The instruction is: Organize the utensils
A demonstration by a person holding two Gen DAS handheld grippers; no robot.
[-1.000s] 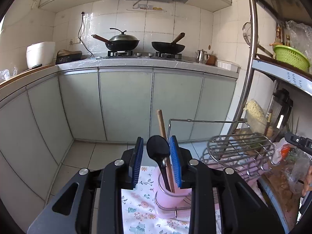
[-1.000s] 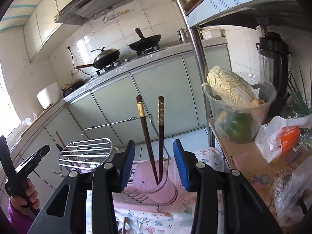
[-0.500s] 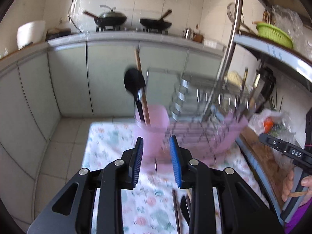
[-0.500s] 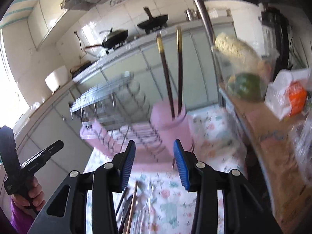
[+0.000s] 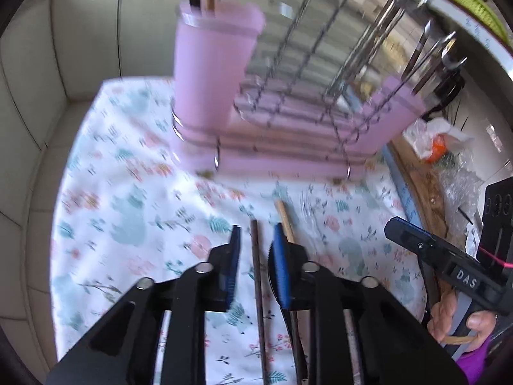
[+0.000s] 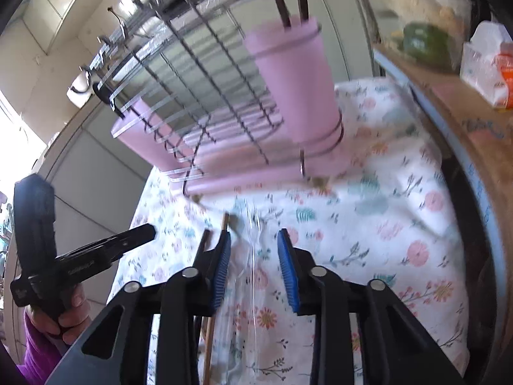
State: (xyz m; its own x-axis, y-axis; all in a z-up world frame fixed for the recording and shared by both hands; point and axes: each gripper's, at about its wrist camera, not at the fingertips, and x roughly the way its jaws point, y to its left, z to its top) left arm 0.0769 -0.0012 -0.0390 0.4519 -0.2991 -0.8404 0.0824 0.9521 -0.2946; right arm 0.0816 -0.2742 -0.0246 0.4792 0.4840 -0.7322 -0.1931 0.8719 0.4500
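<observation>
Tablecloth (image 5: 134, 192): chopstick (image 5: 258, 276) between left gripper (image 5: 256, 247) jaws

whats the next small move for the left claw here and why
Probably ease the left claw straight down and close on the dark chopstick. It lies flat on the floral cloth, already lined up between the open blue pads, with nothing held yet. The pink holder it likely belongs in stands just ahead.
</observation>
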